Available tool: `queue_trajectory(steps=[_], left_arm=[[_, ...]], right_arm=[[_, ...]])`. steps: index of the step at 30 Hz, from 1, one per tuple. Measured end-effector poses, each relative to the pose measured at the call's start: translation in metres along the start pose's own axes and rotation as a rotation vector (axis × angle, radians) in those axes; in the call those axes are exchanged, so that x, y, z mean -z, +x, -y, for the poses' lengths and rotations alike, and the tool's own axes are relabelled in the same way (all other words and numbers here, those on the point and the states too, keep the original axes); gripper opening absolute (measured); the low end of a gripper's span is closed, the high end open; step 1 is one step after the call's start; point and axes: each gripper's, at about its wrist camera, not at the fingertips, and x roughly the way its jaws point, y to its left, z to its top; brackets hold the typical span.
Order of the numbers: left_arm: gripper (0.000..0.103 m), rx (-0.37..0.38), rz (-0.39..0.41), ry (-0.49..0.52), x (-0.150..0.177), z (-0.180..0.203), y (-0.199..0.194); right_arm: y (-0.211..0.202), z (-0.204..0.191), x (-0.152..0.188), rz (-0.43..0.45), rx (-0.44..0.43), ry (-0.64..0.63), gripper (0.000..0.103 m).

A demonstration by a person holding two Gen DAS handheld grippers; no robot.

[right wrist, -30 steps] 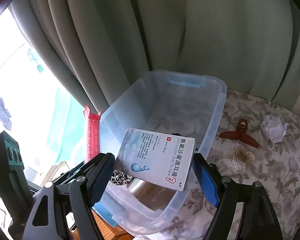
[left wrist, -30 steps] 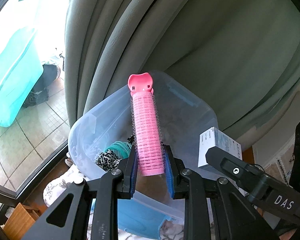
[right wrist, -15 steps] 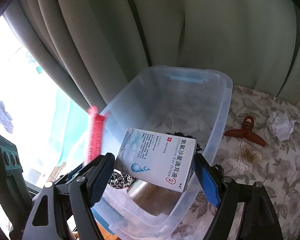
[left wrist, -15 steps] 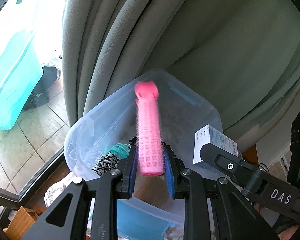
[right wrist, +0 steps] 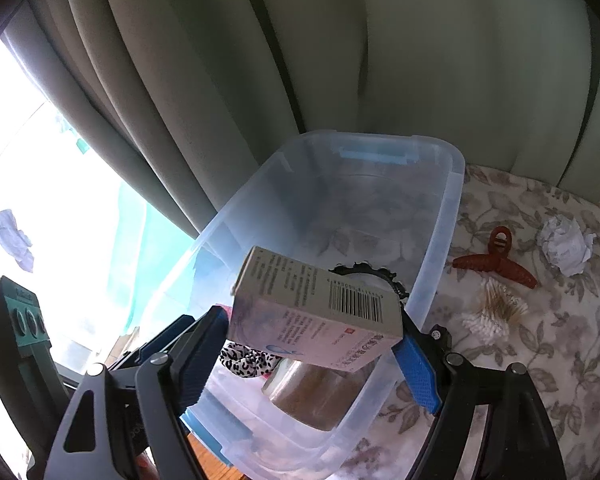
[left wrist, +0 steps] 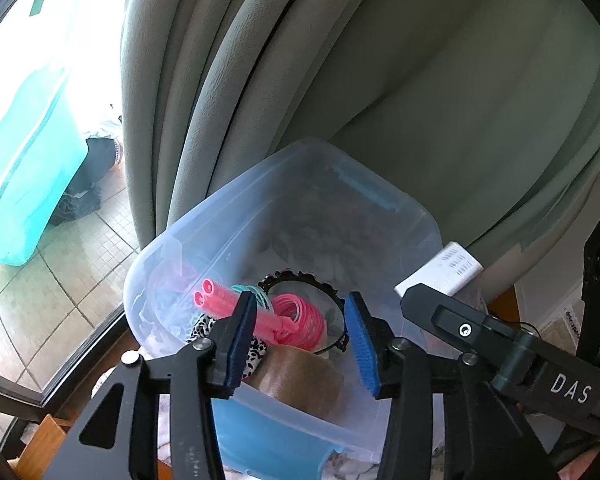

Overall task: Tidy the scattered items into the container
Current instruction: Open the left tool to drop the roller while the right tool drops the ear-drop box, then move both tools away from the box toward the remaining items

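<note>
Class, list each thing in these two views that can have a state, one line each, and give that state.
Left gripper: open, nothing between its fingers; has just been opening.
Right gripper: shut on the medicine box, held tilted over the bin.
Clear bin: lid off, partly filled.
Pink hair roller: lying in the bin.
Red hair claw: on the floral cloth, outside the bin.
Crumpled paper: outside the bin.
Cotton swabs: loose pile, outside the bin.

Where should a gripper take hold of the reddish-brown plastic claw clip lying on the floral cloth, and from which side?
Probably from above, jaws across the reddish-brown plastic claw clip at its narrow looped handle end; the curved prongs splay wide and flat on the floral cloth, giving poorer purchase.
</note>
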Motion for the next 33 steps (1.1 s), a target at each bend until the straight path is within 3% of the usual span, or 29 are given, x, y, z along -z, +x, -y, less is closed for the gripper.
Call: queue_trajectory(steps=[4, 15, 25, 33], left_arm=[[0.054, -0.005, -0.002, -0.016, -0.001, 0.0, -0.002], [0.054, -0.011, -0.003, 0.008, -0.001, 0.008, -0.007], [0.054, -0.014, 0.01, 0.056, 0.007, 0.032, -0.018], [0.054, -0.06, 0.099, 0.11, 0.01, 0.07, -0.047]], right_arm=[[0.004, -0.001, -0.002, 0.006, 0.001, -0.003, 0.084], [-0.002, 0.003, -0.003, 0.023, -0.01, 0.004, 0.085], [-0.041, 0.025, 0.027, 0.082, -0.013, 0.065, 0.085], [-0.087, 0.056, 0.04, 0.203, -0.001, 0.11, 0.085]])
